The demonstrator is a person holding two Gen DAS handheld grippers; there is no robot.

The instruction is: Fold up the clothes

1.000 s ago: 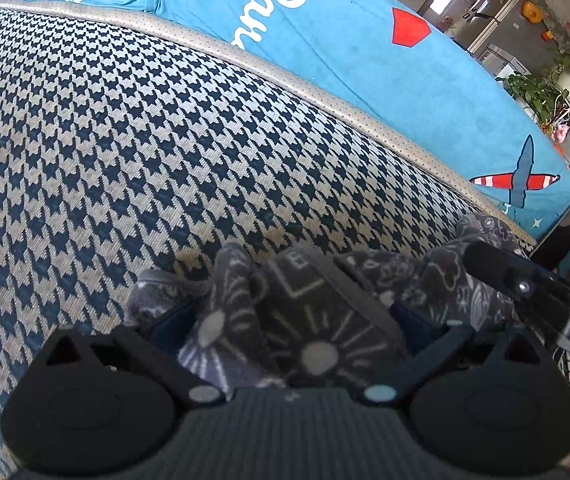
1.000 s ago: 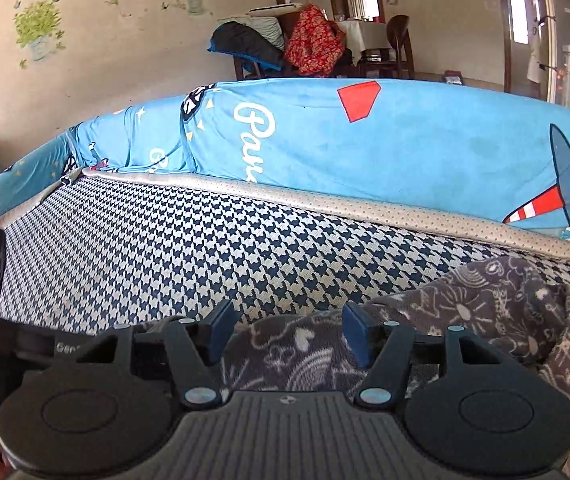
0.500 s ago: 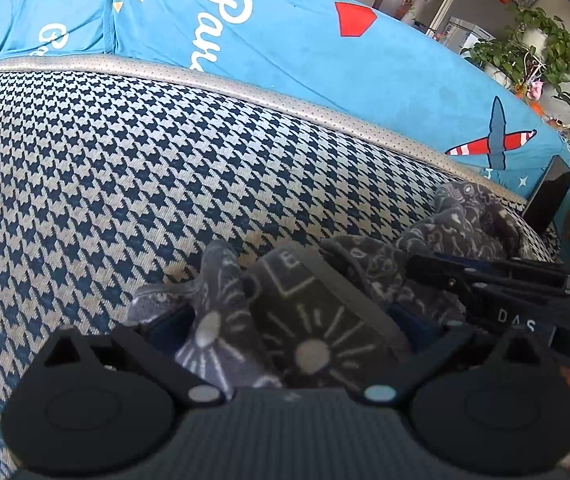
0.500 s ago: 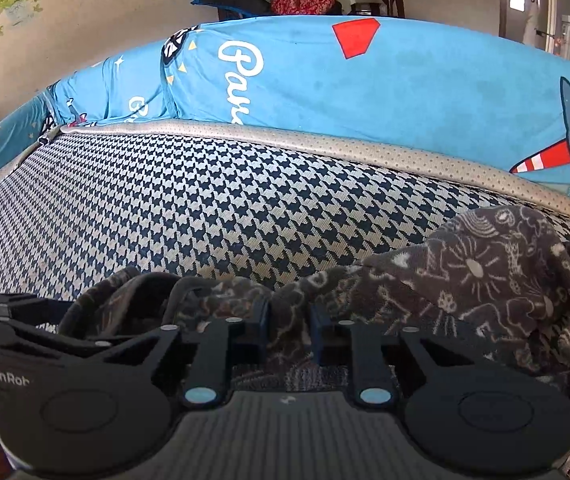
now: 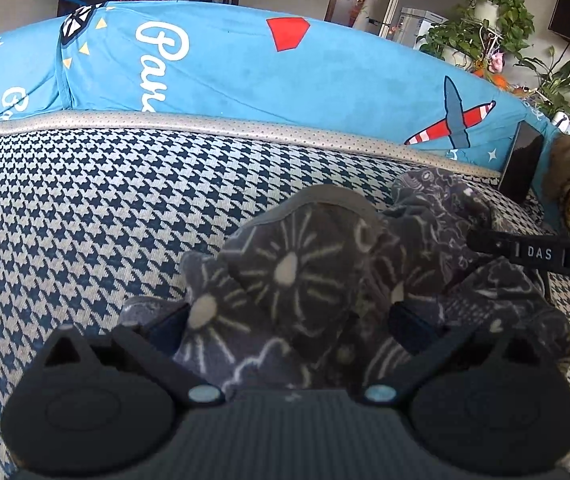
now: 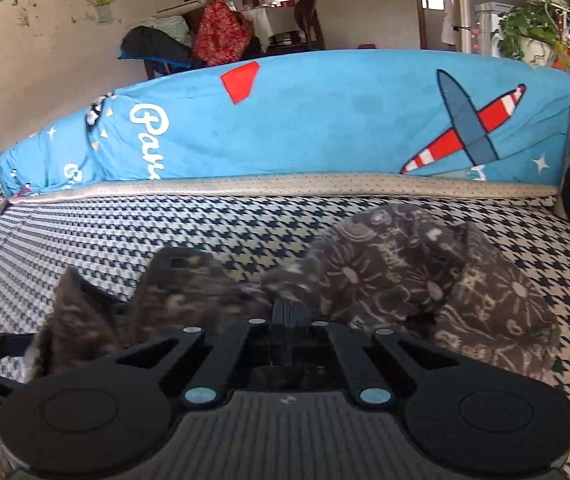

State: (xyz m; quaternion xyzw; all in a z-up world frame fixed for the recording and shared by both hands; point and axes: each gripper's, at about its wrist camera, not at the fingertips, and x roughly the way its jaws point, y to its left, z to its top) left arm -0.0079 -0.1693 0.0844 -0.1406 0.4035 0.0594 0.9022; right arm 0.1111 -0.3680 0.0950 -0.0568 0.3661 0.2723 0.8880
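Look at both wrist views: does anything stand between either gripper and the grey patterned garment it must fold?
Nothing visible does. The garment already bunches between the left gripper's wide-set jaws, and the right gripper is shut on a fold of it. Around them lies only the houndstooth cushion.

The houndstooth mattress (image 6: 105, 240) lies bare toward its left edge, while the bunched grey garment (image 6: 425, 272) fills its right side and the blue padded rail (image 6: 325, 120) walls its far edge.
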